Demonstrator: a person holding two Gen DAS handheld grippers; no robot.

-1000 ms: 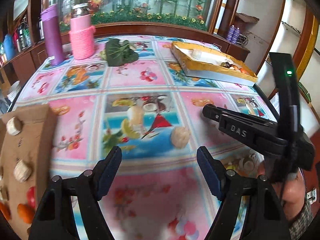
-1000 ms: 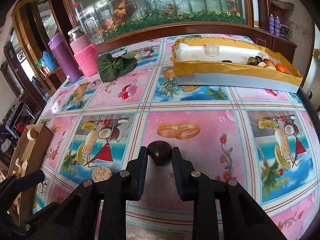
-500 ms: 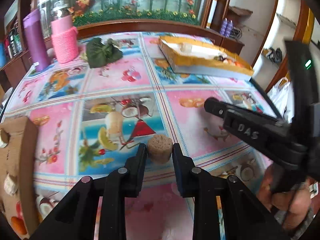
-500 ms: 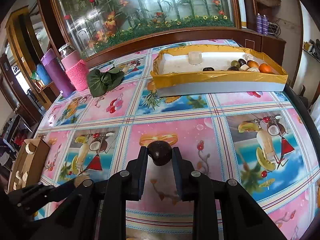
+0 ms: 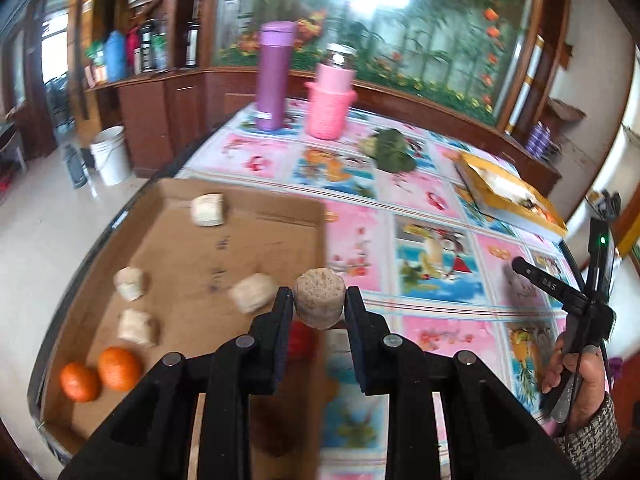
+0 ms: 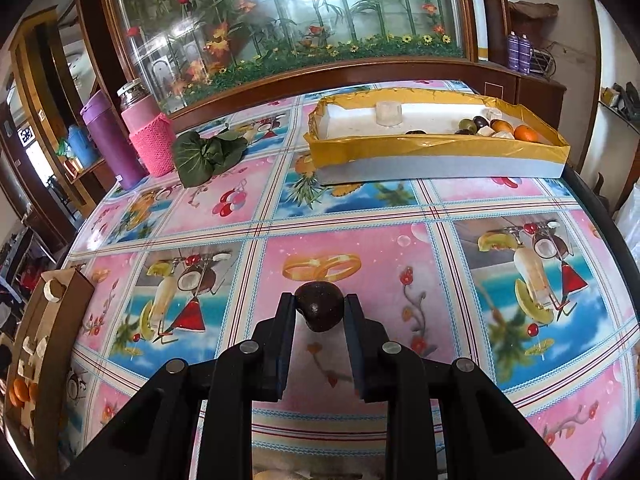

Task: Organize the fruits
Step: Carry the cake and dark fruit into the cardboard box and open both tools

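Left gripper (image 5: 319, 305) clamped on a beige cork-like piece (image 5: 319, 298) — held above the right edge of the cardboard tray (image 5: 180, 264), which contains four similar pieces and two oranges (image 5: 100, 374). Right gripper (image 6: 319, 310) clamped on a dark round fruit (image 6: 320, 311) — over the patterned tablecloth (image 6: 360, 216), well apart from the yellow-taped box (image 6: 436, 152) holding mixed fruit.

A pink-and-blue fruit-print plastic tablecloth (image 6: 360, 216) covers the table. The flat cardboard tray (image 5: 192, 264) is brown, its two round tangerines (image 5: 100, 372) orange, the yellow-taped box (image 6: 432, 152) white-walled.
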